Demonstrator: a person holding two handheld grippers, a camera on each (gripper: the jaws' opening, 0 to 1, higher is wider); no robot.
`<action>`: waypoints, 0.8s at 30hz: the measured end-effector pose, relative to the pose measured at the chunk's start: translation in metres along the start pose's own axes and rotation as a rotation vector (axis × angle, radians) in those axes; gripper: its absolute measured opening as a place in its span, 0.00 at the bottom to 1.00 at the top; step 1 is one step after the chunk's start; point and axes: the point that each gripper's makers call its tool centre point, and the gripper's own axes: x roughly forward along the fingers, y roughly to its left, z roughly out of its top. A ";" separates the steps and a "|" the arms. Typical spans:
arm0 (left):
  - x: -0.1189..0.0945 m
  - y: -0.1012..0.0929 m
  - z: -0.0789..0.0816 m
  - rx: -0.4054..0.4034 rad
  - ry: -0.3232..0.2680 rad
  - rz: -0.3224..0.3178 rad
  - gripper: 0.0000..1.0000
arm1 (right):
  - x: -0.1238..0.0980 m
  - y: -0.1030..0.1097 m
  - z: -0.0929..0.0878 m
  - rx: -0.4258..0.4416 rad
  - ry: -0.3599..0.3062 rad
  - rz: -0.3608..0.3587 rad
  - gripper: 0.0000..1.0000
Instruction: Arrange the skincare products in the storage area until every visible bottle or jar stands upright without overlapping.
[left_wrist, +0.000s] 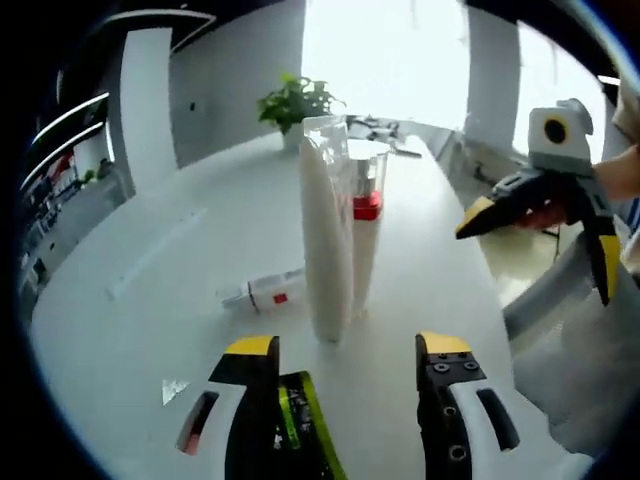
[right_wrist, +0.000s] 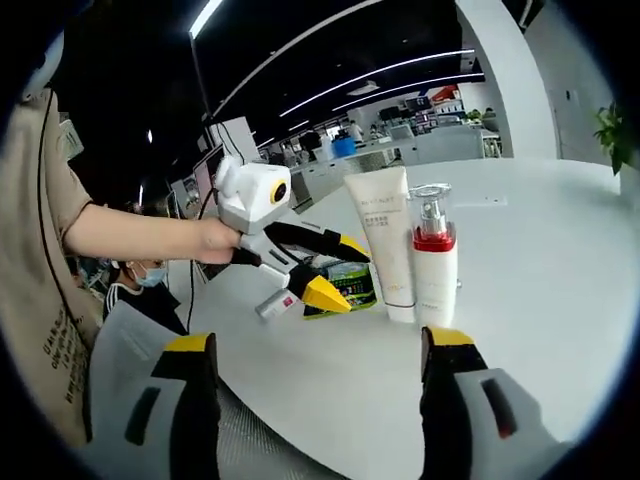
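Here, in the left gripper view, my left tool (left_wrist: 345, 347) rises from the bottom of the frame with its yellow-tipped jaws spread wide and nothing between them. Just beyond the tips, at the centre of the frame, a tall white tube (left_wrist: 326, 250) stands upright on the white tabletop (left_wrist: 150, 330), and directly behind it stands a clear-capped pump bottle (left_wrist: 366, 190) with a red band. To the left of the tube, a small white bottle (left_wrist: 266, 293) with a red mark lies on its side. A flat green packet (left_wrist: 303, 420) lies between my left jaws at the bottom of the frame. A potted plant (left_wrist: 296, 103) sits at the far end of the tabletop, upper centre. At the right edge, my right tool (left_wrist: 540, 250) hangs above the tabletop's edge, its jaws apart and empty. In the right gripper view, the right tool (right_wrist: 325, 345) fills the bottom of the frame, jaws wide and holding nothing. The white tube (right_wrist: 385, 240) and pump bottle (right_wrist: 433, 255) stand side by side at centre, so close I cannot tell whether they touch. The left tool (right_wrist: 340, 270), held in a hand (right_wrist: 215, 240), sits left of centre, open over the green packet (right_wrist: 350, 285) and the lying bottle (right_wrist: 275, 305).
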 end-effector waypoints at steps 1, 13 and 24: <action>-0.004 0.001 -0.003 -0.016 0.003 0.012 0.57 | 0.000 0.000 0.000 -0.001 -0.001 0.000 0.84; -0.063 0.000 -0.039 -0.224 -0.007 0.141 0.72 | 0.007 0.005 0.018 0.002 -0.066 -0.039 0.86; -0.104 -0.033 -0.057 -0.365 -0.010 0.183 0.92 | 0.001 0.008 0.016 -0.004 -0.065 -0.067 0.91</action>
